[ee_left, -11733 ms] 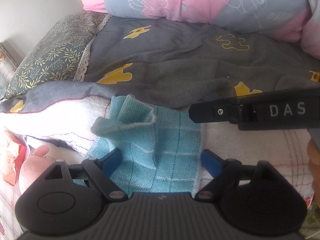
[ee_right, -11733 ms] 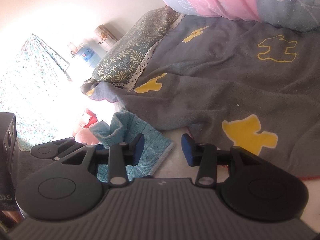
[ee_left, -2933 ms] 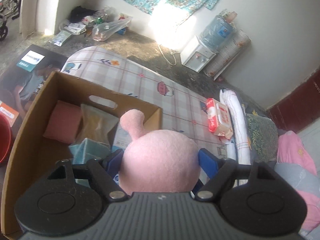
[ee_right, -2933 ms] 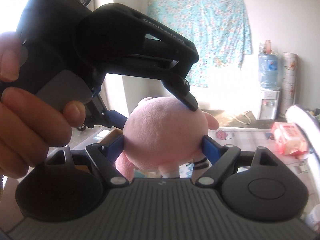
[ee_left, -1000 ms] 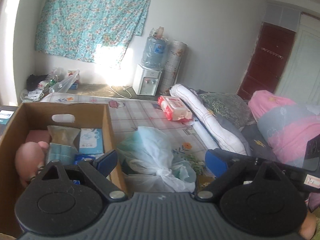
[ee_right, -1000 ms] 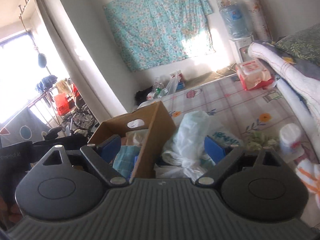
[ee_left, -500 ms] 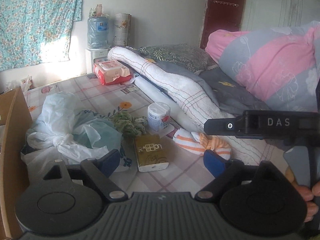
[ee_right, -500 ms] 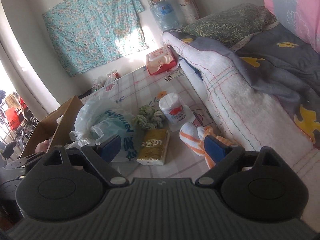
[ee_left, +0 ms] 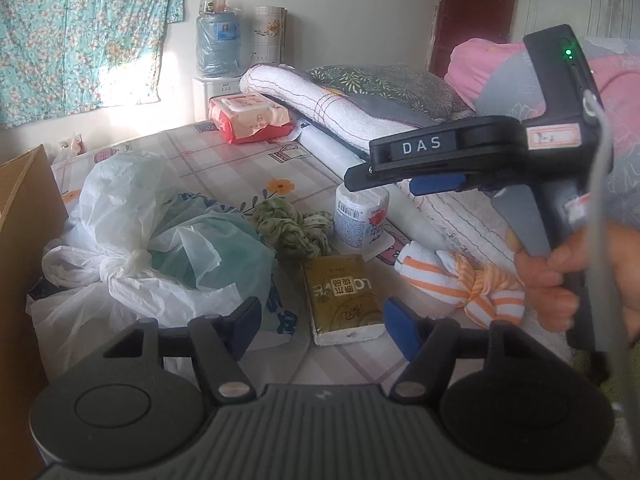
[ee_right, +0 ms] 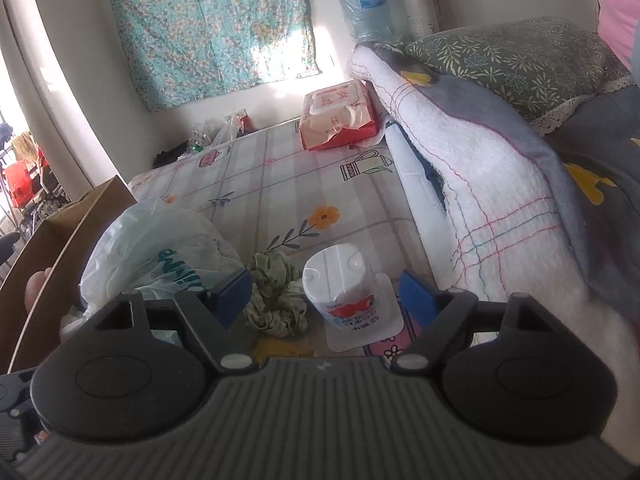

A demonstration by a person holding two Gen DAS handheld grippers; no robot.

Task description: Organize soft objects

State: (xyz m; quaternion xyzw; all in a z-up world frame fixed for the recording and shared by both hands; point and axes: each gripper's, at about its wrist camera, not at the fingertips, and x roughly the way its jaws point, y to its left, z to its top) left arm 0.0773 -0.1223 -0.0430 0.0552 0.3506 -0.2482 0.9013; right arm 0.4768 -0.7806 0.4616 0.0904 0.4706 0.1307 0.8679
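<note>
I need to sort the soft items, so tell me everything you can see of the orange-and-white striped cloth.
The orange-and-white striped cloth is soft, towel-like fabric, bunched and knotted in the middle into a short lumpy bundle. It lies on its side on the patterned mat, at the foot of the white quilt and just right of the gold tissue pack. Nothing grips it. It shows only in the left wrist view.

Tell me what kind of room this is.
Most likely a bedroom in a home. A pillow and folded blankets lie along a mattress with a checked sheet, a flowered cloth hangs on the wall, and a water dispenser stands nearby.
</note>
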